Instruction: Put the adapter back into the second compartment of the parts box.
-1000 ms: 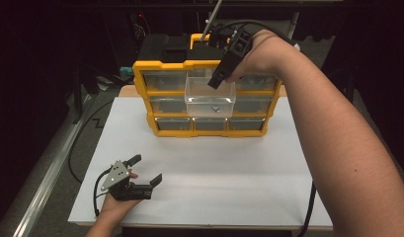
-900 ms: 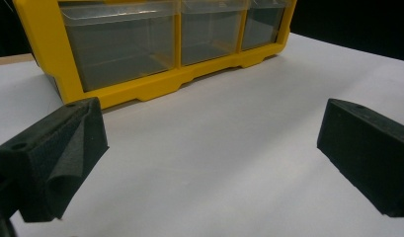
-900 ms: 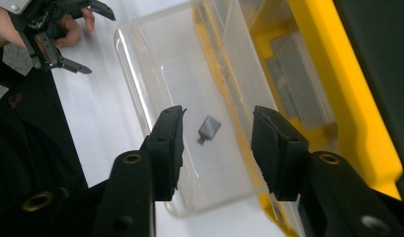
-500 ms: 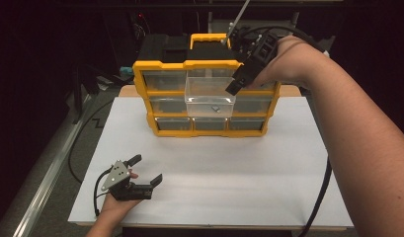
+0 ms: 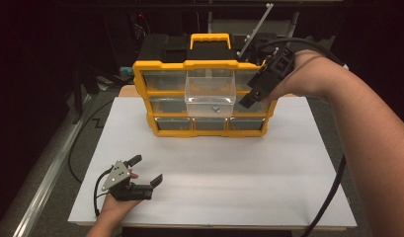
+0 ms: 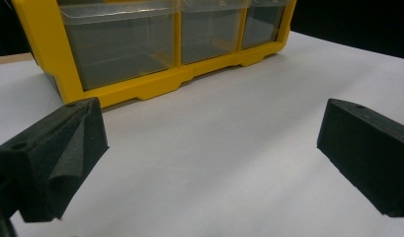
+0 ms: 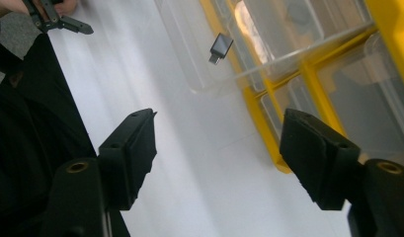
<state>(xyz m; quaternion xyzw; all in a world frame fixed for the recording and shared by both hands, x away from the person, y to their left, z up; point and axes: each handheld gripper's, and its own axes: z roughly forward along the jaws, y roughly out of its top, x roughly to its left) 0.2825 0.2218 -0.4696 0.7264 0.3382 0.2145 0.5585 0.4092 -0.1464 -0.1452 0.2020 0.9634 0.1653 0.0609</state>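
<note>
small part dropped in pulled-out drawer (image 5: 210, 90).
right hand-held gripper (image 5: 255, 94) jaws just spreading, empty; small part (image 5: 215, 105) inside; drawer not yet pushed in.

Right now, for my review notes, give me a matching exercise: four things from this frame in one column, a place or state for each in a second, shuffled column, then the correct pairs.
Things:
1. clear drawer
2. small dark adapter
3. left hand-held gripper
4. right hand-held gripper

Places or states:
A. open and empty, low over the white sheet near the front edge
B. pulled out of the yellow organizer's middle row
C. lying inside the pulled-out drawer
D. open and empty, beside the organizer's right end

Pairs: 1-B, 2-C, 3-A, 4-D
</note>
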